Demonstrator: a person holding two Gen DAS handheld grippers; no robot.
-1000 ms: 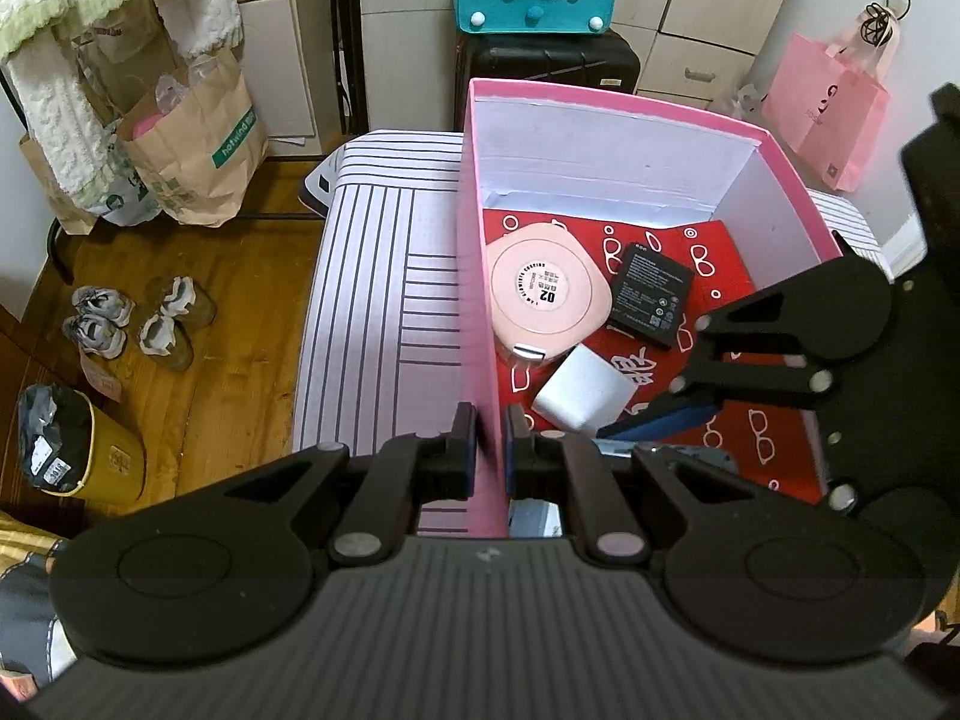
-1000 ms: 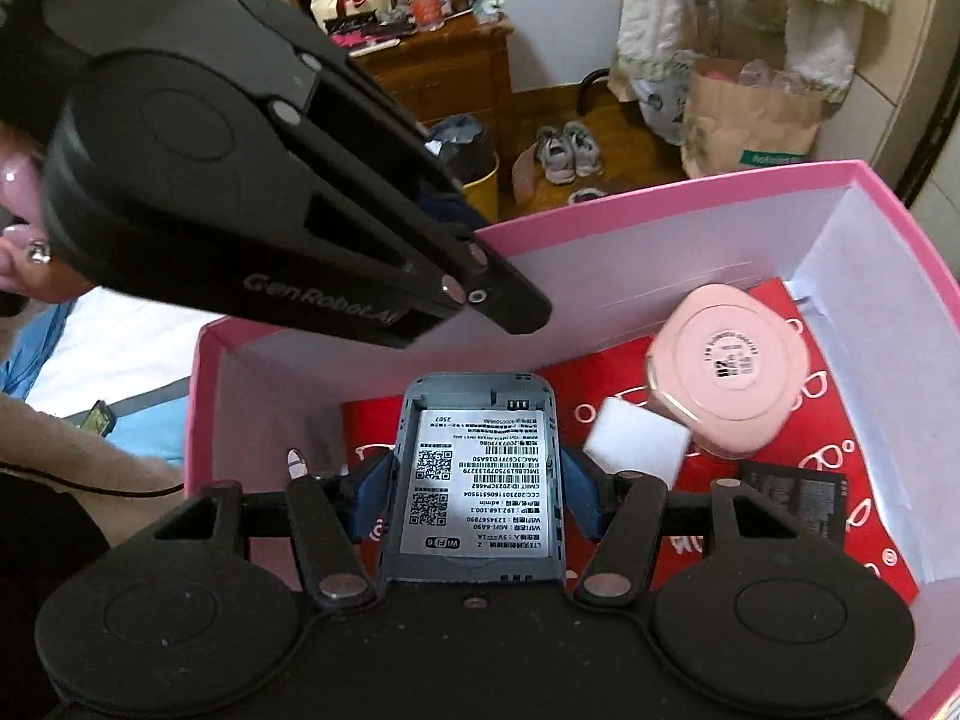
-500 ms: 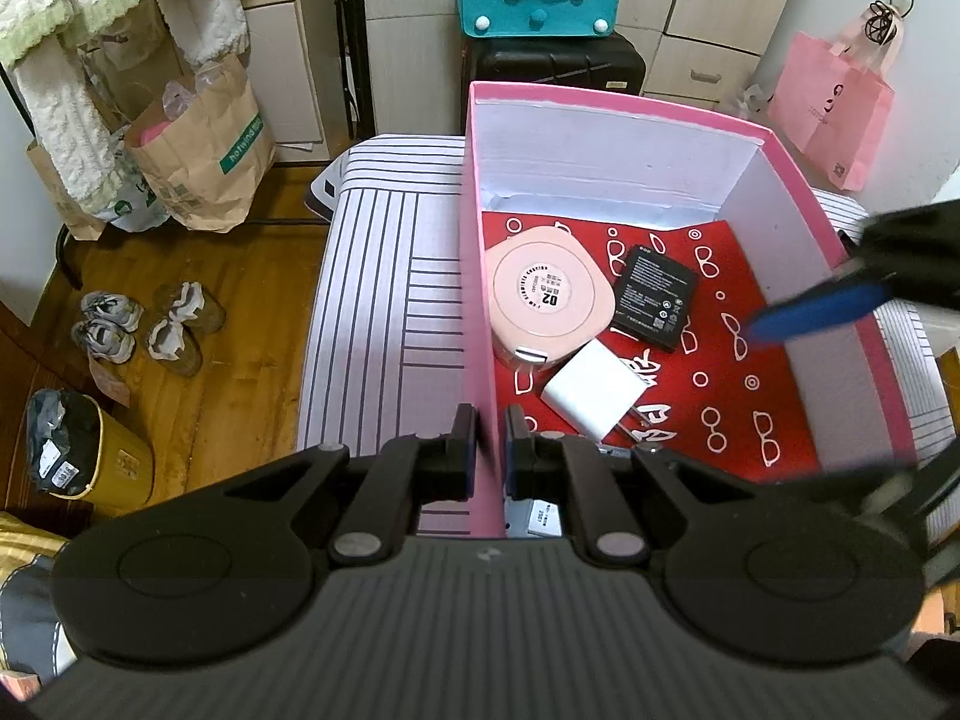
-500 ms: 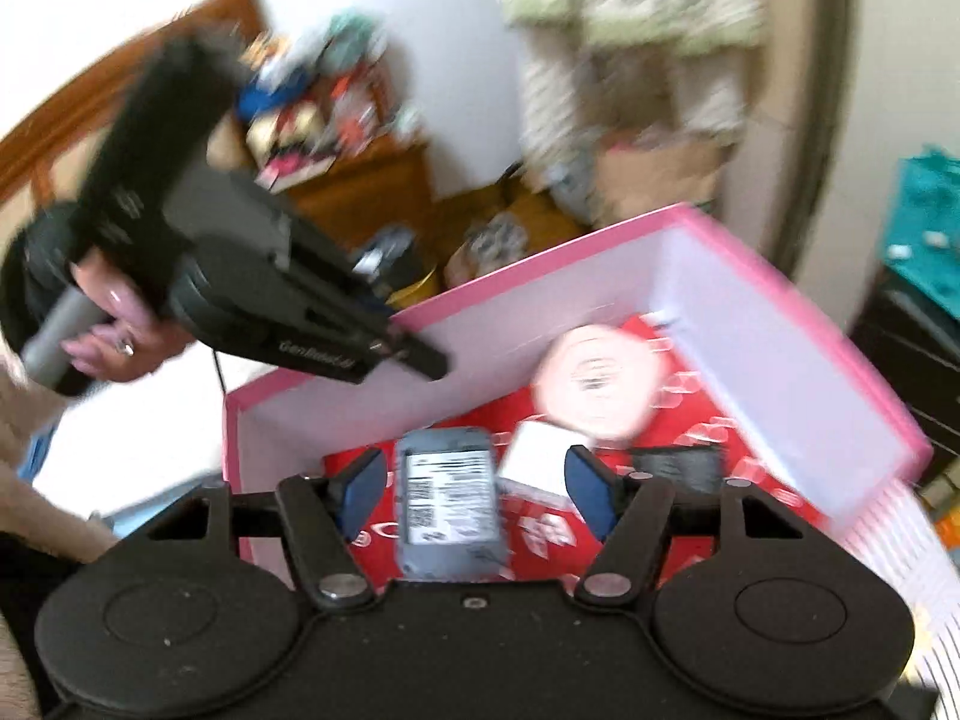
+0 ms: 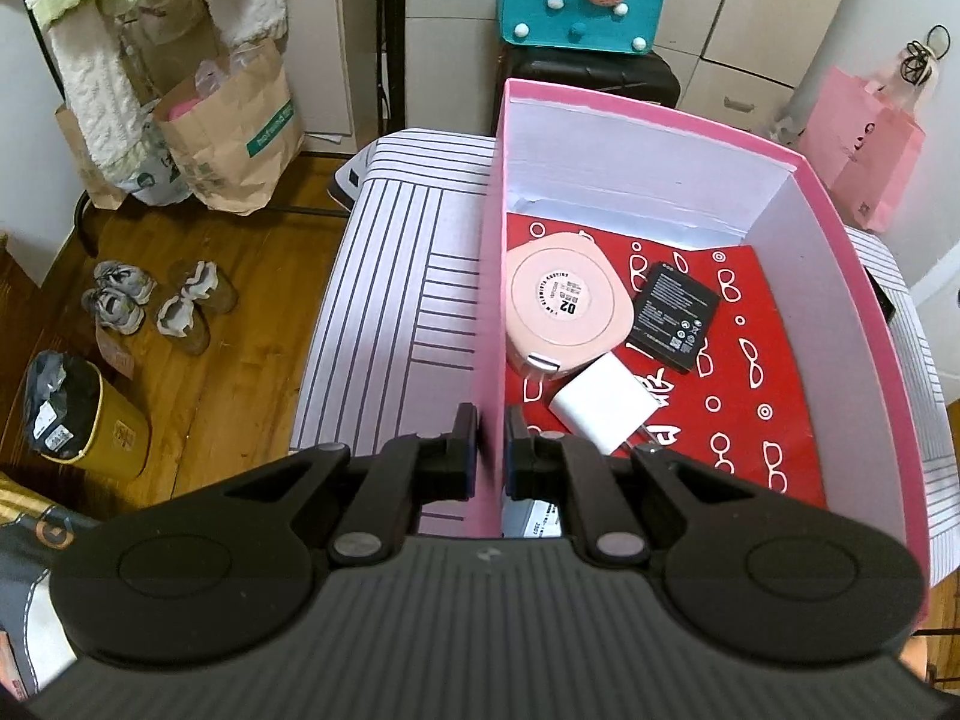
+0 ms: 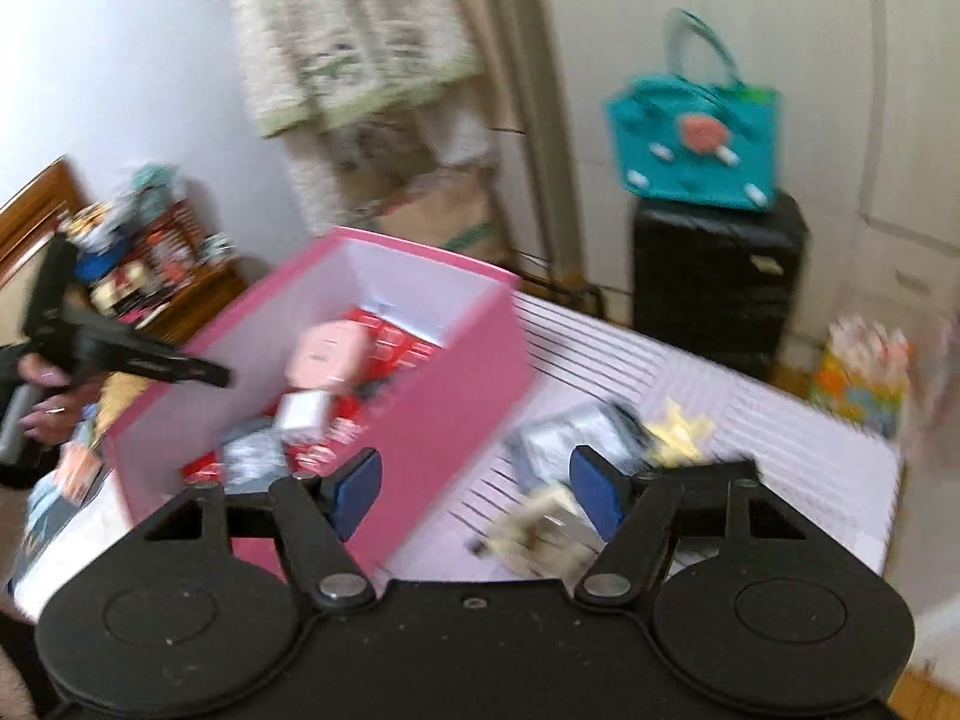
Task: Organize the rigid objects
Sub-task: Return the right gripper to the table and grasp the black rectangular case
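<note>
Pink box (image 5: pixel 654 138) on the striped table (image 5: pixel 390 276), wall clamped by left gripper (image 5: pixel 491 450). Grey device (image 6: pixel 255 459), held a second ago, now lies inside; right gripper (image 6: pixel 477 489), jaws apart and empty, has withdrawn. Only the right view shows remaining items (image 6: pixel 591 438) at 3 o'clock of the box.

Right claw (image 6: pixel 474 492) spread wide, empty, above pink box (image 6: pixel 444 414) edge w/ blurred items, maybe packets (image 6: pixel 576 438), beside.

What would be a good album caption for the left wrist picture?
Left gripper clamps the pink cardboard box's wall; inside lie a round pink case, black battery and white charger.
</note>
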